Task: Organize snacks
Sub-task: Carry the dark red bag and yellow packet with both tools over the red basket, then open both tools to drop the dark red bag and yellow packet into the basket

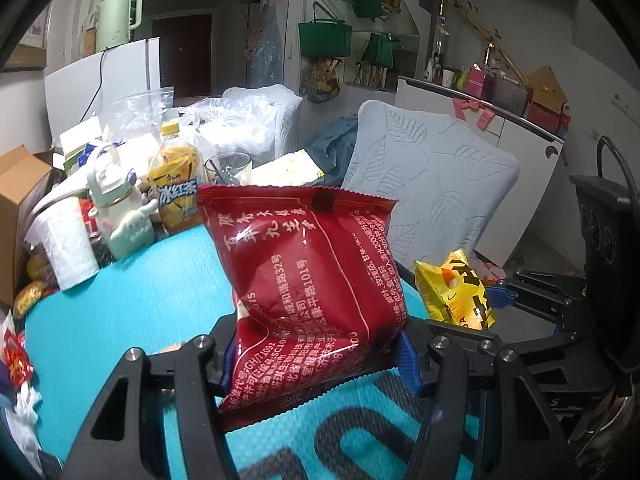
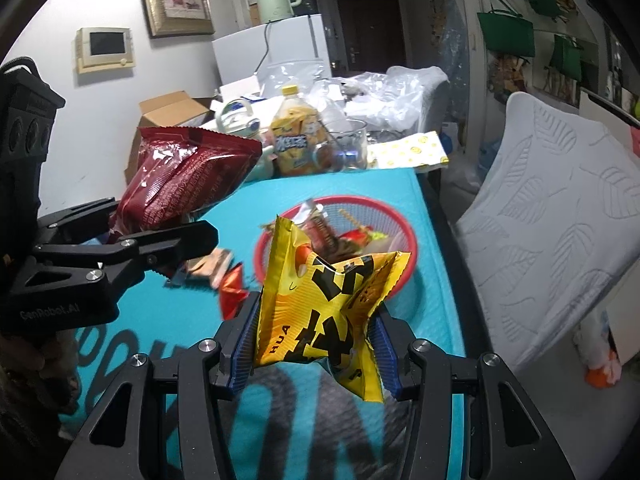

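Observation:
My left gripper (image 1: 316, 364) is shut on a dark red snack packet (image 1: 308, 284) and holds it above the teal mat (image 1: 140, 300). It also shows in the right wrist view (image 2: 180, 184) at the left. My right gripper (image 2: 312, 344) is shut on a yellow snack packet (image 2: 320, 308) with black lettering, held above the mat in front of a red mesh basket (image 2: 400, 216). The basket holds several small snacks. The yellow packet (image 1: 456, 292) shows at the right in the left wrist view.
Loose snacks (image 2: 228, 276) lie on the mat left of the basket. At the table's far end stand an iced tea bottle (image 1: 176, 184), a glass (image 1: 228, 168), a white tub (image 1: 68, 240), plastic bags and a cardboard box (image 1: 16, 196). A grey cushioned chair (image 2: 552, 216) stands at the right.

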### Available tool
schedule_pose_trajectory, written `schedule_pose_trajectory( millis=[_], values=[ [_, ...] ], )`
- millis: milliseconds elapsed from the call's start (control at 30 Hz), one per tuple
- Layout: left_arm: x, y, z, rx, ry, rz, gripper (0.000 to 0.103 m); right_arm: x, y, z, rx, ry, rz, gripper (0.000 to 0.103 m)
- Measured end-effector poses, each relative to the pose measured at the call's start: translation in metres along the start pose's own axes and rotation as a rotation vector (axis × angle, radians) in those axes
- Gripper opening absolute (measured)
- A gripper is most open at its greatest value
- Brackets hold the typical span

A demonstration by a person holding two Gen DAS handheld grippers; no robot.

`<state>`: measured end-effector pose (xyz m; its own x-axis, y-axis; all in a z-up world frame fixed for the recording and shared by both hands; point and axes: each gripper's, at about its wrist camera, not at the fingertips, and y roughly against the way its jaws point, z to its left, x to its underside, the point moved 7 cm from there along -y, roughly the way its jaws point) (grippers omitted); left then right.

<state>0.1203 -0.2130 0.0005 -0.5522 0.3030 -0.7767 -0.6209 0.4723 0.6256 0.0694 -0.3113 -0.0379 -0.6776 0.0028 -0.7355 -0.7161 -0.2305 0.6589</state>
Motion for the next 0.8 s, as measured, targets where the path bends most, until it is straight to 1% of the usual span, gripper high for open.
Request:
schedule_pose_trajectory(
  millis=[133,300,533,800],
  values=[
    [-0.011,-0.022,0.005,-0.008,-0.003,0.013,0.059,-0.01,-0.015,-0.015,0.02,0.0,0.011,0.05],
    [-0.02,-0.051,0.017,-0.016,0.022,0.043,0.059,-0.021,-0.032,-0.031,0.024,-0.007,0.022,0.05],
    [-0.022,-0.073,0.032,-0.041,0.047,0.071,0.059,-0.033,-0.06,-0.042,0.015,-0.011,0.042,0.05],
    [-0.023,-0.088,0.046,-0.054,0.064,0.093,0.059,-0.031,-0.089,-0.033,-0.055,0.0,0.08,0.052]
  ],
)
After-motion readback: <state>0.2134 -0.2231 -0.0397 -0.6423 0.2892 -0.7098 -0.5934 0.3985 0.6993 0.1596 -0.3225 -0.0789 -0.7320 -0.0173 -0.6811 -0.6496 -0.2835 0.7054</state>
